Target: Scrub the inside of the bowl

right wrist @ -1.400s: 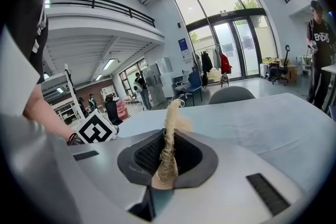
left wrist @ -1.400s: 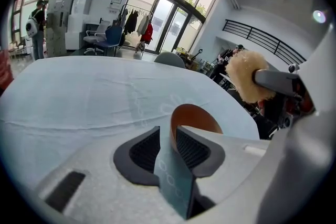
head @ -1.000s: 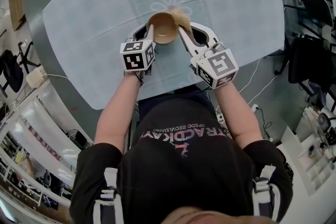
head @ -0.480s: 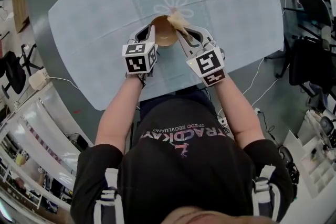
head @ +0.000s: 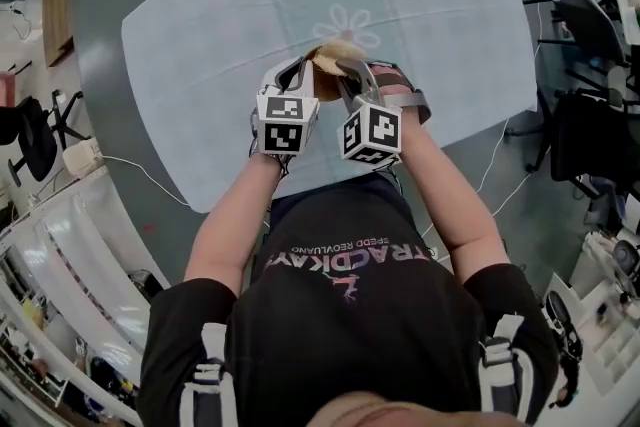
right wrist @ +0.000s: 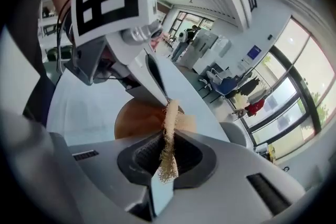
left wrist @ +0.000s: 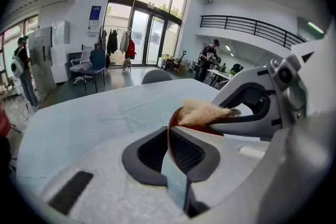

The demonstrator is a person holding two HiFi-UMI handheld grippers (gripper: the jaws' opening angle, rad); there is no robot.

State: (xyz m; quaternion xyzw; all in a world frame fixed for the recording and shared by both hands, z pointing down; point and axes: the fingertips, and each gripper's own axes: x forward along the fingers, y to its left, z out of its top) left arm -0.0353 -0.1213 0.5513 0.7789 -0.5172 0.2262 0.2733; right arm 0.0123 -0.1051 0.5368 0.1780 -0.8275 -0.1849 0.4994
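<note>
Seen from above, a person in a black T-shirt stands at a table draped in a pale blue tablecloth with a faint flower print. Both arms reach forward, and the two hand-held grippers meet close together over the near part of the cloth.

The left gripper has its jaws pressed onto the rim of a small brown bowl and holds it tipped on its side. The thin edge of the bowl runs straight down between the two dark jaw pads. Whether the bowl touches the cloth cannot be told.

The right gripper pinches a tan fibrous scrubbing pad edge-on between its jaws. Frayed strands hang out below the grip. The far end of the pad reaches the bowl and lies against it at the rim, right beside the tip of the left gripper's jaws. In the left gripper view the pad shows as a fluffy tuft at the bowl's mouth, with the right gripper's jaw just under it.

Beyond the table lies a bright hall with tall glass doors, an office chair and a few people standing well away.
</note>
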